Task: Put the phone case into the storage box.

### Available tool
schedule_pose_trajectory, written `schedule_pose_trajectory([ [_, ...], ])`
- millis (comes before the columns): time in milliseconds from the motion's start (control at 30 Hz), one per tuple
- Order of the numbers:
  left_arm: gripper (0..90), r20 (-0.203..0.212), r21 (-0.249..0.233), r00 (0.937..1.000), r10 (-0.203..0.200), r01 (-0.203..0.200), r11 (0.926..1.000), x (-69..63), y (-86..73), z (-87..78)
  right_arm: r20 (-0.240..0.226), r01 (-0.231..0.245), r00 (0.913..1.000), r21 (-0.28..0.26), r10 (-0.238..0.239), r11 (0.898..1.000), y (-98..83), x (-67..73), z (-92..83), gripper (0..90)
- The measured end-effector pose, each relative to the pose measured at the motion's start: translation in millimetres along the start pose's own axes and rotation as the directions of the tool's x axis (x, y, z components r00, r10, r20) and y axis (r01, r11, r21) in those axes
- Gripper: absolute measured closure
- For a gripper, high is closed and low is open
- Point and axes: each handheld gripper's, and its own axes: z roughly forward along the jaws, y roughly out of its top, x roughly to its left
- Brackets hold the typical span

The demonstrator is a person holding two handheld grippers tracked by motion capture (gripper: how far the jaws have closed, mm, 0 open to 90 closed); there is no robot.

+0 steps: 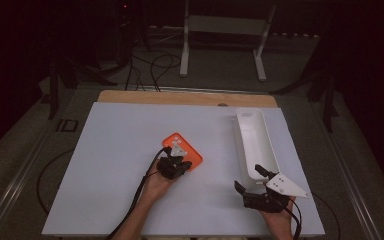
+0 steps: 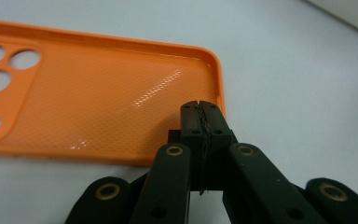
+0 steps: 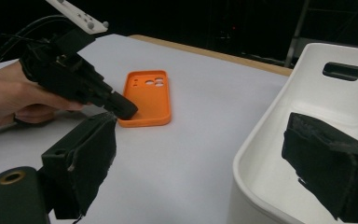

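Guessing it's early days: left gripper (image 2: pixel 200 109) is clenched, tips over the near corner of the orange phone case (image 1: pixel 182 150); right gripper (image 1: pixel 252 178) gapes empty straddling the white bin (image 1: pixel 250 135) wall, nothing inside.

In the left gripper view the orange phone case (image 2: pixel 98 100) runs off the left edge, and the left gripper (image 2: pixel 200 114) covers part of its near rim. In the right gripper view the white tray (image 3: pixel 279 140) is cut by the right and bottom edges.
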Motion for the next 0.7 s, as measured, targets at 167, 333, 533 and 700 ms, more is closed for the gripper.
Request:
schedule_pose_trajectory([
  [167,89.9,-0.017,0.008,0.9998,-0.004,0.004,1.0,1.7,-8.4,-10.4,0.004,-0.004,1.0,-0.002,0.004,1.0,0.4,-0.4,-0.8,9.7],
  [333,89.9,-0.037,0.009,0.9991,-0.019,0.02,0.9998,7.5,-19.9,-23.6,0.003,-0.001,1.0,-0.003,0.001,1.0,0.5,-0.5,-0.3,9.7],
  [533,89.8,-0.071,0.006,0.9965,-0.044,0.044,0.999,19.0,-32.3,-39.0,0.003,-0.003,1.0,-0.003,0.003,1.0,0.8,-0.3,1.3,9.7],
  [700,89.8,-0.117,0.015,0.9918,-0.053,0.055,0.9984,28.7,-42.4,-53.1,0.003,-0.007,1.0,-0.001,0.007,1.0,1.4,-0.5,1.9,9.7],
])
